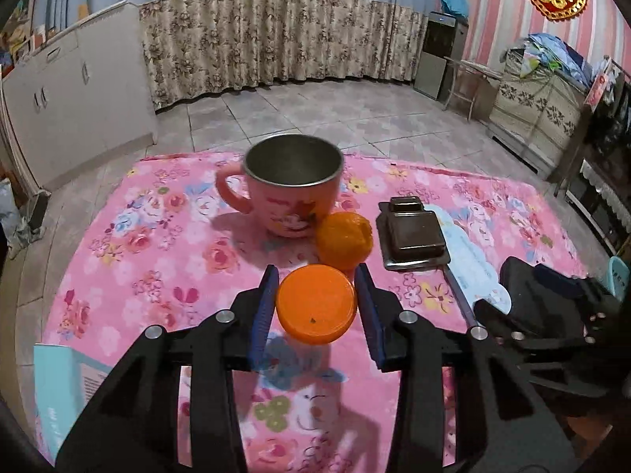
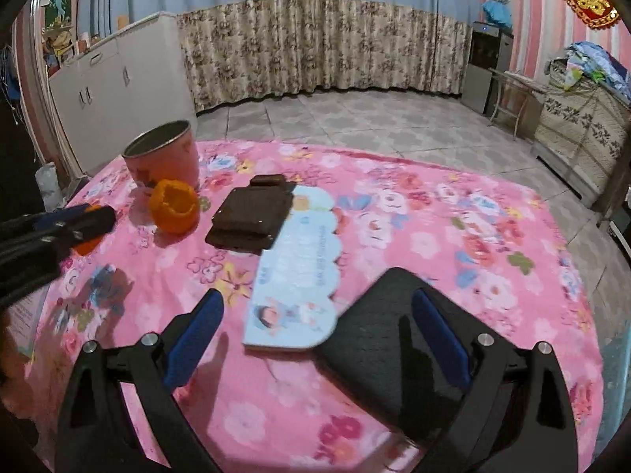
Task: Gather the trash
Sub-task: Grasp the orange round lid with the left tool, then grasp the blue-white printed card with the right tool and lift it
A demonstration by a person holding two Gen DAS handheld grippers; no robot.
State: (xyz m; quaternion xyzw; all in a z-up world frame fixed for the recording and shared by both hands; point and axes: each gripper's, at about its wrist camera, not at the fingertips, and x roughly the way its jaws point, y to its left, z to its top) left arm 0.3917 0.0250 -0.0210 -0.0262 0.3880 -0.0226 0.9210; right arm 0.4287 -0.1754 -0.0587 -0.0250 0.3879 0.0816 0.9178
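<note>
Orange peel cup (image 1: 316, 304) sits clamped between left fingers (image 1: 263, 307); right fingers (image 2: 193, 339) spread wide, empty.

one cup (image 1: 292, 185), two orange peels (image 1: 316, 304), one card (image 2: 299, 260)

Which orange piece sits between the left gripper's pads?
The flat round orange lid, between the left gripper pads. The hollow orange peel lies beyond, beside the pink mug.

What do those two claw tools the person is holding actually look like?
Both look alike. The left gripper and the right gripper are made of matte black plastic, with angular arms that have triangular cut-outs. Round silver bolts sit at the joints. Each has two flat fingers faced with blue pads. No cables, labels or sleeves show in either view.
</note>
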